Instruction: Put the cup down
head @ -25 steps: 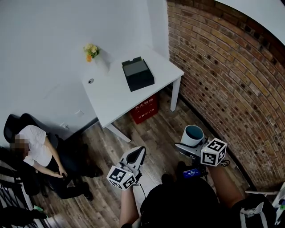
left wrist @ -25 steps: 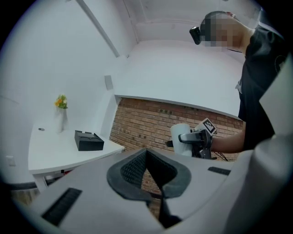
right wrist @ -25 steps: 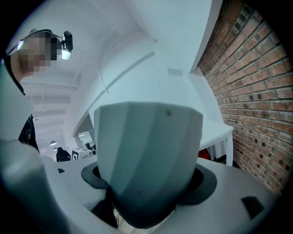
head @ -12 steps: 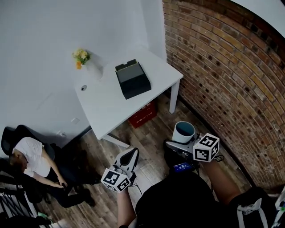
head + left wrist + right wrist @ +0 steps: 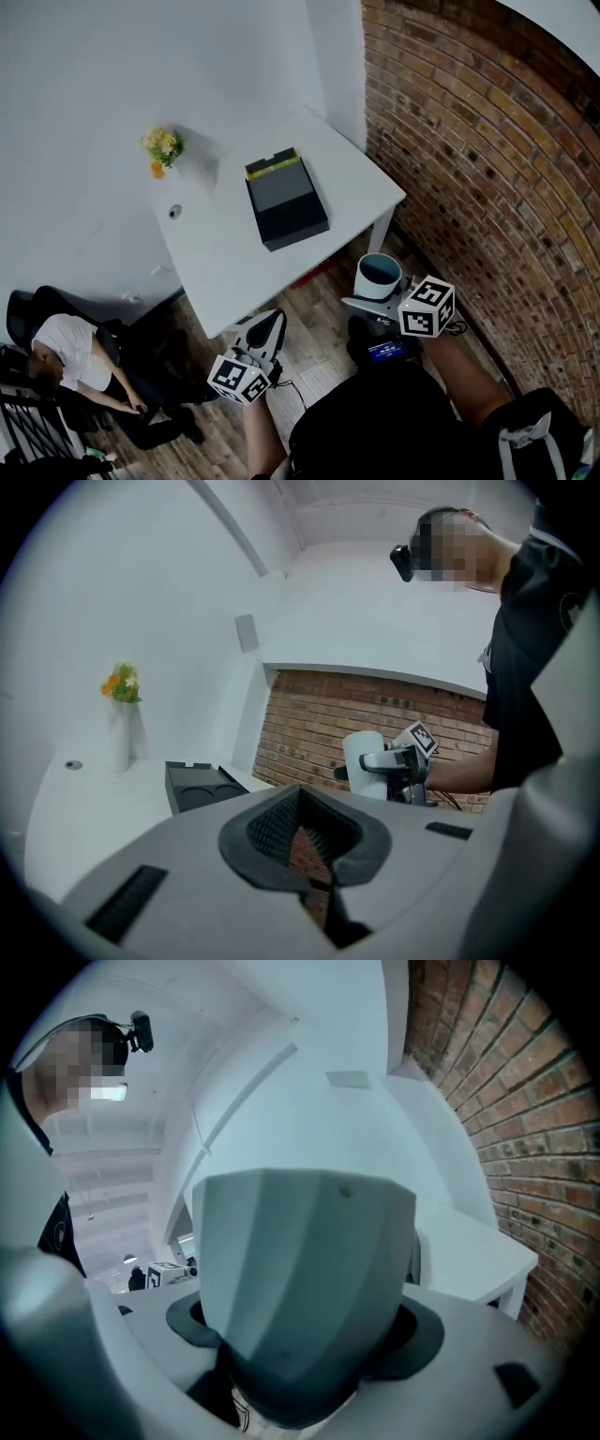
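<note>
Cup [image 5: 379, 275] is not down yet. It is up in the air, standing straight, pinched by the right gripper [image 5: 373, 300], just off the near right corner of the table [image 5: 225, 267]. I think it has to go over the table and be let go. It is round, smooth and white, dark inside. The table is flat and white, with a black box [image 5: 286, 199] on it. The left gripper [image 5: 266, 328] is pressed together on nothing.

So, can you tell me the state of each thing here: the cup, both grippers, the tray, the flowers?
cup: upright, held off the table
right gripper: shut on the cup
left gripper: shut, empty
black tray: flat on table, top open
flowers: upright on table
</note>
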The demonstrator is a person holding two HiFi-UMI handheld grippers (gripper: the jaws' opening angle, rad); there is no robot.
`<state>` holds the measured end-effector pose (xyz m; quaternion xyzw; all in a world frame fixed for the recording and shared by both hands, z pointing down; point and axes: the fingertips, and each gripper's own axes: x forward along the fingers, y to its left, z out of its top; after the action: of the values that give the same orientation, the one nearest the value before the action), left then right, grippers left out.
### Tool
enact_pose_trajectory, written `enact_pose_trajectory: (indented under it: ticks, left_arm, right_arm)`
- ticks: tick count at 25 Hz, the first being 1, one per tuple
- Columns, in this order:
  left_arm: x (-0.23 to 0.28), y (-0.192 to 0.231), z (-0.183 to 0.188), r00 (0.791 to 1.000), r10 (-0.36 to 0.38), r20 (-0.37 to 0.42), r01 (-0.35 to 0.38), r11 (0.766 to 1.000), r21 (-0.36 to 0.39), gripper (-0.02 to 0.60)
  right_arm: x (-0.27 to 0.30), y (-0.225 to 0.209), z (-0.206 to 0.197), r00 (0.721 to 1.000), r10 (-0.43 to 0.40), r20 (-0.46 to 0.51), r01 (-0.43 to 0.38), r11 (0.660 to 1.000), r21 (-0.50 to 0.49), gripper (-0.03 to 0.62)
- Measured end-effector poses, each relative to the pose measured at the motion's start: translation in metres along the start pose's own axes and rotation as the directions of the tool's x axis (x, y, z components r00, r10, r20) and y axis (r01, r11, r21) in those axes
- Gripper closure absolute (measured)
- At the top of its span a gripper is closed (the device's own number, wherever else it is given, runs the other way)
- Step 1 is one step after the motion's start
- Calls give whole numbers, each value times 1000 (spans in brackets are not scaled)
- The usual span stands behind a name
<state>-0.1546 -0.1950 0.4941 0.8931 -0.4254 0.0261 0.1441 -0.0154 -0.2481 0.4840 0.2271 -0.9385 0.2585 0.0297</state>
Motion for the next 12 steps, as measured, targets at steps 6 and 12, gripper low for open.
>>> enact_pose_trajectory:
  ticks: [6,12]
  left_arm:
    - [56,38,25,1000,23,-3,-23,1000,-7,574]
    - [90,72,46,996,85,3,-85,996,-7,574]
  right_arm:
    - [33,-61,37,999,33,-17,-33,999,25,197]
    - [54,-100,60,998,65,-12,-65,997,46,197]
